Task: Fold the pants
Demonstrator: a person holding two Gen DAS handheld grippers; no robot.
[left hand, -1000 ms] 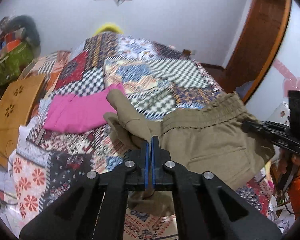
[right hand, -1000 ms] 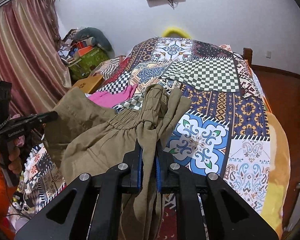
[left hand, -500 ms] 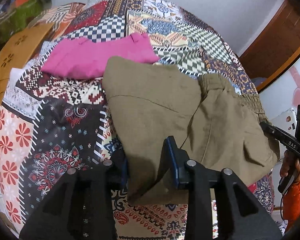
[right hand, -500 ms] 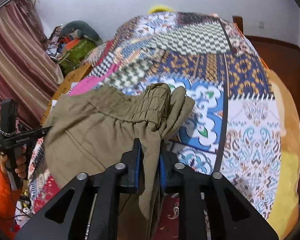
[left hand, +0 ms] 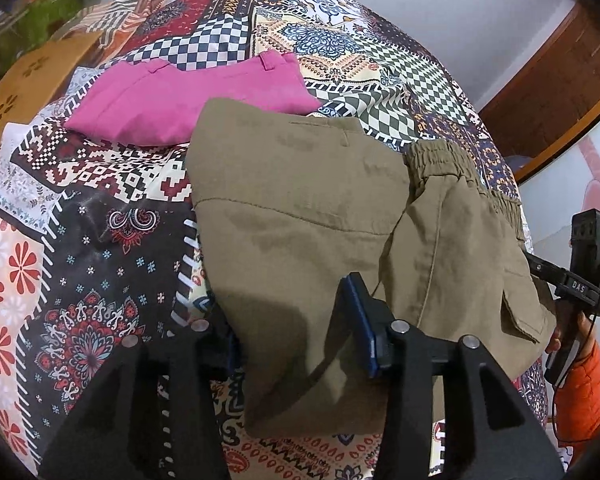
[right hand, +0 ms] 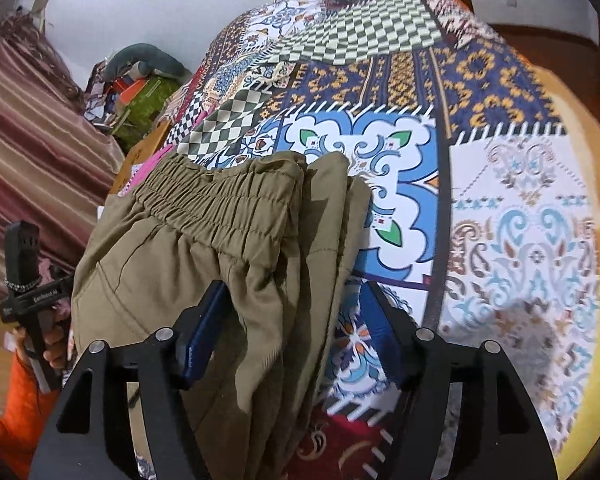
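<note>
The olive-brown pants (left hand: 300,208) lie folded on the patchwork bedspread (left hand: 80,248), elastic waistband (left hand: 452,168) toward the right. My left gripper (left hand: 292,320) is open, its jaws wide apart over the near edge of the folded cloth. In the right wrist view the same pants (right hand: 204,248) show with the gathered waistband (right hand: 220,204) up front. My right gripper (right hand: 296,320) is open too, its jaws straddling the bunched waist end without pinching it. Each gripper shows in the other's view, the right one (left hand: 580,276) and the left one (right hand: 28,284).
Folded pink pants (left hand: 188,96) lie on the bed just beyond the olive pair. A wooden board (left hand: 16,92) stands at the bed's left side. A striped curtain (right hand: 28,128) and clutter (right hand: 140,80) are left of the bed. A wooden door frame (left hand: 560,80) is at the right.
Both grippers lowered the pants onto the bed and opened. The left one let go first, the right one just now. The cloth now lies flat, folded over.
</note>
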